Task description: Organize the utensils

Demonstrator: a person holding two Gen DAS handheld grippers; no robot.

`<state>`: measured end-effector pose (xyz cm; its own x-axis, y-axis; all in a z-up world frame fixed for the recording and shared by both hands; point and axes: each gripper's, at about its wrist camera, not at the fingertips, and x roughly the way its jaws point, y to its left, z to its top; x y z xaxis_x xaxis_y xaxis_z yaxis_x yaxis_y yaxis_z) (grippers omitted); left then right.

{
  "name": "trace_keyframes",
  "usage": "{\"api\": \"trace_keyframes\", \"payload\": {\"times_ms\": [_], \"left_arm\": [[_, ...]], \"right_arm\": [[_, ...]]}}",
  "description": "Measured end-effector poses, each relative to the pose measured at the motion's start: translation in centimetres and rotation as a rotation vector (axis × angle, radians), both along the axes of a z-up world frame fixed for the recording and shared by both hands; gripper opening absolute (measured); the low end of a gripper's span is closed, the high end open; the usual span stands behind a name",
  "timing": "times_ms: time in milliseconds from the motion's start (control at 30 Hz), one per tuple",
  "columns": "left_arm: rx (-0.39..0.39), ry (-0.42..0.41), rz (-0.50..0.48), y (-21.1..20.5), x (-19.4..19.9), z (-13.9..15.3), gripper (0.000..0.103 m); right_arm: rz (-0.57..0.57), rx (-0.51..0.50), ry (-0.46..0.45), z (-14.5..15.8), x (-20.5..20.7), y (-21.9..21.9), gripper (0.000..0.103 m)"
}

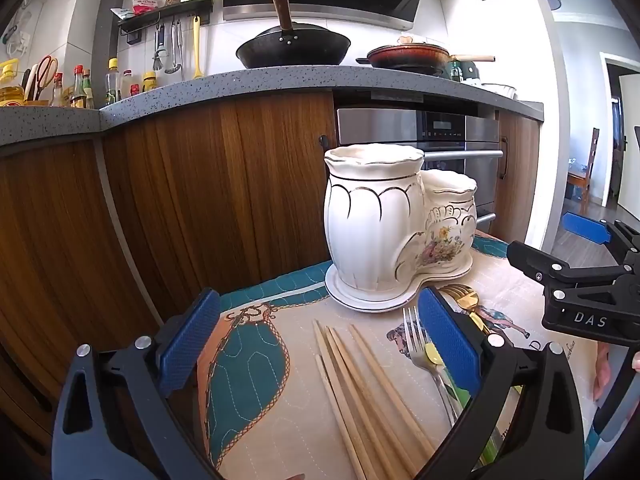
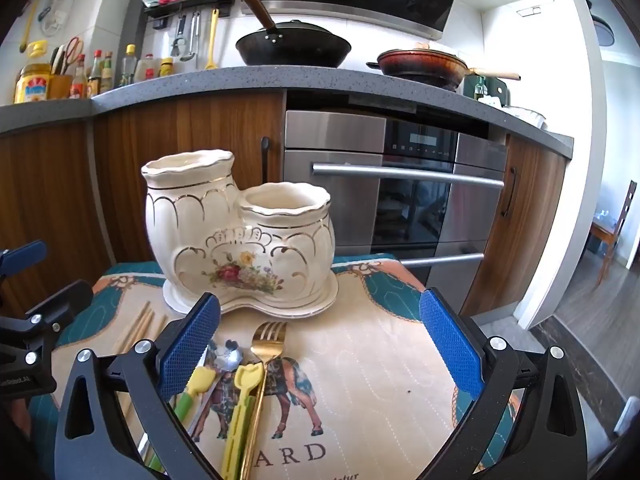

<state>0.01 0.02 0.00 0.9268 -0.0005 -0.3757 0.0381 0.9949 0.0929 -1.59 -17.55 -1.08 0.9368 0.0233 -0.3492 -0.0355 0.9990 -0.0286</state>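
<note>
My left gripper (image 1: 320, 344) fills the bottom of its frame with both blue pads spread as wide as they go, nothing between them but the table below; my right gripper (image 2: 320, 344) is spread just as wide and holds nothing either. The quilted tablecloth (image 2: 380, 360) lies under both, printed with a horse and the letters "ARD", the start of the word hidden behind my gripper's frame. At mid-frame stands the cream ceramic utensil holder (image 2: 240, 236), two joined pots with gold trim and a flower motif, on its matching saucer; both mouths show no utensils. In the left view a bundle of wooden chopsticks (image 1: 360, 380) lies at lower centre, its near ends cut off by the frame edge. Just right of it is a silver fork (image 1: 416, 336), partly hidden by my right-hand pad. In the right view a gold fork (image 2: 268, 340) lies below the holder, beside a yellow-and-green plastic utensil (image 2: 244, 392) and a silver spoon (image 2: 228, 356), handles cut off. "DAS" reads on my other gripper's body at the left view's right edge.
</note>
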Motion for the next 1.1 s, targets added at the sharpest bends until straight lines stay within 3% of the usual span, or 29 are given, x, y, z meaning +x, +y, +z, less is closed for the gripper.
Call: {"api": "trace_keyframes", "payload": {"times_ms": [1100], "left_arm": [[-0.004,0.008,-0.001,0.0,0.0,0.0,0.098]], "right_arm": [[0.000,0.003,0.007,-0.1,0.5,-0.1,0.099]]}}
